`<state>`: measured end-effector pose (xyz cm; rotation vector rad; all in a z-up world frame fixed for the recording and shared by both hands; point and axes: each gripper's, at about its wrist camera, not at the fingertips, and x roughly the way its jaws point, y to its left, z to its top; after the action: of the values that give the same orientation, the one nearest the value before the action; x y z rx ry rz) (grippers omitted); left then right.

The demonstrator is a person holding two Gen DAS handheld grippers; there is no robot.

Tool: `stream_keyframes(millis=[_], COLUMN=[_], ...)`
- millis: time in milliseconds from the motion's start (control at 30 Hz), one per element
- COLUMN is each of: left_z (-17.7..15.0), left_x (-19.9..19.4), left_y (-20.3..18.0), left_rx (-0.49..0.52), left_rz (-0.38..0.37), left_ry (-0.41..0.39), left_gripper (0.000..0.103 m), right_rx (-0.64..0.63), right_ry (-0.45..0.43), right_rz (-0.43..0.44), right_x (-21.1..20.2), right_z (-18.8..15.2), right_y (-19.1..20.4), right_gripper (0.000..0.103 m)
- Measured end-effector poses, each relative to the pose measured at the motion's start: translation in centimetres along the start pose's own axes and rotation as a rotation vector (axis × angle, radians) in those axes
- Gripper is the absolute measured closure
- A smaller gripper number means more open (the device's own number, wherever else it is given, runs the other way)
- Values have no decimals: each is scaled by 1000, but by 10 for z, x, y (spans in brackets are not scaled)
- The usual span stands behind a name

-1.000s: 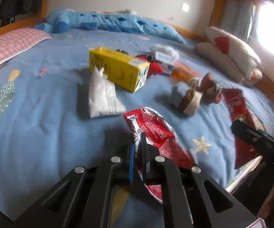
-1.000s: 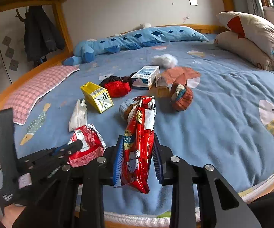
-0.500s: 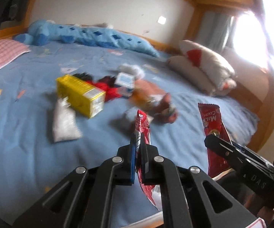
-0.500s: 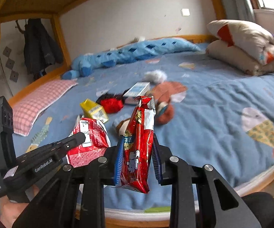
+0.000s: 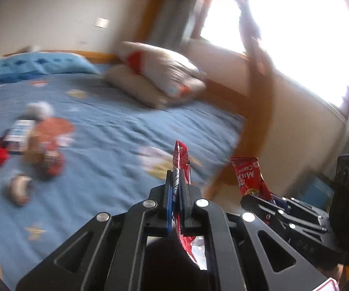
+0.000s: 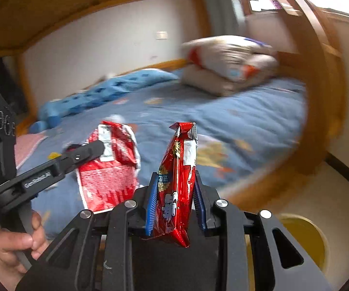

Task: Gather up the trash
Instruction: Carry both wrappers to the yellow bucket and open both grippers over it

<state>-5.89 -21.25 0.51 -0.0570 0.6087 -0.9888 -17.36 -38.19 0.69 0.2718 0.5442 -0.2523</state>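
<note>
The left gripper [image 5: 175,194] is clamped tight on a flat red wrapper [image 5: 181,162], and the right gripper [image 6: 174,194] pinches a red snack bag [image 6: 178,169]; both are held in the air at the bed's [image 5: 116,133] near right edge. More trash [image 5: 17,145] lies far left on the blanket. Each grip is only an edge pinch, so a quick swing toward the yellow bin [image 6: 302,237], low on the right, could shake a wrapper loose onto the floor.

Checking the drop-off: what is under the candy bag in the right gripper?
Below the right gripper and its candy bag shows a yellow round container on the floor. The gripper's body covers most of it, so its contents cannot be seen.
</note>
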Motion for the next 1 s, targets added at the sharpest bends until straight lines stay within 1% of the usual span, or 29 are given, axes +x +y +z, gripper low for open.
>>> stream_keyframes(millis=[33, 67, 133, 167, 300, 367, 400, 500, 600, 633, 667, 700, 733, 767, 800, 900, 1000], left_z=[-3, -8, -18, -26, -57, -70, -78, -94, -106, -109, -112, -113, -115, -115, -115, -113, -111], left_x=[11, 24, 42, 56, 96, 108, 122, 146, 161, 166, 171, 174, 178, 180, 180, 178, 171], left_y=[-9, -25, -47, -62, -101, -112, -118, -134, -149, -152, -154, -156, -158, -159, -159, -157, -155], left_rx=[14, 33, 51, 62, 83, 86, 92, 122, 155, 162, 165, 169, 178, 189, 206, 203, 215], left_rz=[-23, -61, -111, -148, -218, -241, -250, -259, -266, -272, -271, -268, -264, -250, -220, -223, -204], left_ry=[22, 56, 109, 155, 293, 342, 375, 434, 483, 501, 518, 527, 535, 531, 516, 514, 480], left_gripper=[99, 99, 99, 99, 99, 99, 99, 99, 98, 97, 90, 67, 54, 34, 31, 29, 25], right_rx=[16, 28, 66, 80, 174, 216, 237, 281, 302, 307, 307, 306, 308, 312, 317, 322, 325], right_ry=[11, 20, 59, 75, 161, 199, 213, 251, 278, 281, 293, 294, 284, 261, 247, 231, 235], right_rz=[-40, -68, -125, -144, -184, -204, -215, -237, -249, -251, -262, -279, -294, -308, -313, -314, -297], right_x=[-9, -16, -30, -35, -50, -55, -56, -55, -49, -48, -46, -47, -49, -54, -58, -64, -63], right_z=[-5, -11, -26, -34, -67, -84, -92, -108, -116, -118, -120, -121, -121, -122, -122, -125, -125], right_y=[-15, -27, -55, -65, -109, -127, -135, -154, -164, -168, -171, -173, -176, -177, -178, -184, -183], right_gripper=[76, 76, 76, 76, 76, 76, 76, 76, 75, 72, 70, 66, 53, 48, 48, 48, 48])
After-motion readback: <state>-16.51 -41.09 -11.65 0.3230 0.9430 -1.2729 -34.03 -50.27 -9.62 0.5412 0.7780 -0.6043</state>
